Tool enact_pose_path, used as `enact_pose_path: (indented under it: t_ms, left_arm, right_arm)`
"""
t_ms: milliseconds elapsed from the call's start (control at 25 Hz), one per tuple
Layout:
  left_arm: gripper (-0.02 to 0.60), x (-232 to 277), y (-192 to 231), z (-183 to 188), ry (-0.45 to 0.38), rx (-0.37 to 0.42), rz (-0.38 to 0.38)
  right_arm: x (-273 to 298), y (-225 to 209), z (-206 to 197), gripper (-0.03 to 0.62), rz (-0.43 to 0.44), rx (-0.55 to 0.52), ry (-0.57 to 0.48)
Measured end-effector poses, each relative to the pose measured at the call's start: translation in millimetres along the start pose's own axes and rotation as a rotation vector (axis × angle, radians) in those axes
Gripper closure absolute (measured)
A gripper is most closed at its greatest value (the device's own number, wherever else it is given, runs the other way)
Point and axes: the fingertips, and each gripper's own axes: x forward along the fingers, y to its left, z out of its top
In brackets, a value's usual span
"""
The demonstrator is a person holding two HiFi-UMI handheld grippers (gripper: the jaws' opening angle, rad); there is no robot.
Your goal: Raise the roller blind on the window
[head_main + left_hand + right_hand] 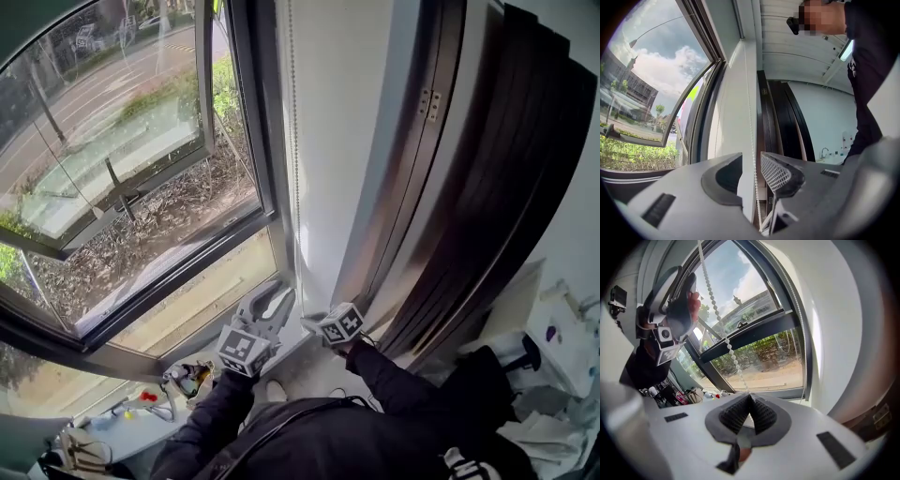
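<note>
A white bead chain (295,141) hangs down the window's right jamb. My left gripper (274,296) points up at it from below, open. In the left gripper view the bead chain (751,140) runs through the gap of the left gripper (751,158), and neither pad presses on it. My right gripper (308,324) sits just to the right and slightly lower. In the right gripper view the right gripper (749,398) is shut on the bead chain (717,315), which rises taut to the upper left. The blind's fabric cannot be made out.
A tilted-out window sash (112,141) fills the left. Dark folded curtains (487,187) hang at the right beside a white wall strip (342,141). Small items (187,380) lie on the sill below. The person's dark sleeves (394,370) are at the bottom.
</note>
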Motion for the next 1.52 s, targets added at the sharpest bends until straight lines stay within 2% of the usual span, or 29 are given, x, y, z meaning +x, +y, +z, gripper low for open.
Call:
enact_pose_path:
  t_ms: [280,600,800,1080,1120,1200,1240,1440,1520]
  left_arm:
    - [0.466,-2,-8,-5,0.014,0.004,0.001]
    - [0.466,0,-18,-1,0.01,0.009,-0.016]
    - [0.466,-7,-18,-3,0.016,0.008,0.004]
    - [0.466,-23,-26,-7,0.021,-0.013,0.061]
    - [0.466,-25,-27,-6,0.023,-0.014,0.073]
    - [0.466,-29,-30,-5,0.026,-0.02,0.104]
    - [0.466,-32,-32,-6,0.025,-0.018,0.113]
    - [0.466,-44,-45,-13,0.032,-0.037,0.166]
    - [0.467,-53,-48,-13,0.024,-0.045,0.197]
  right_arm:
    - [11,0,-43,0.588,-0.028,-0.052,0.105]
    - [20,11,-68,0.588,-0.02,-0.068,0.112]
    - [8,4,-64,0.588,-0.046,-0.114,0.03]
    - [-11,7,-66,0.586,-0.067,-0.164,-0.029]
    - [-14,9,-61,0.571,-0.07,-0.181,-0.051]
    - [-21,14,-46,0.455,-0.066,-0.205,-0.103]
    - [-27,18,-37,0.43,-0.062,-0.213,-0.133]
    - [-67,28,9,0.41,-0.1,-0.275,-0.272]
    - [-91,34,32,0.442,-0.119,-0.298,-0.347]
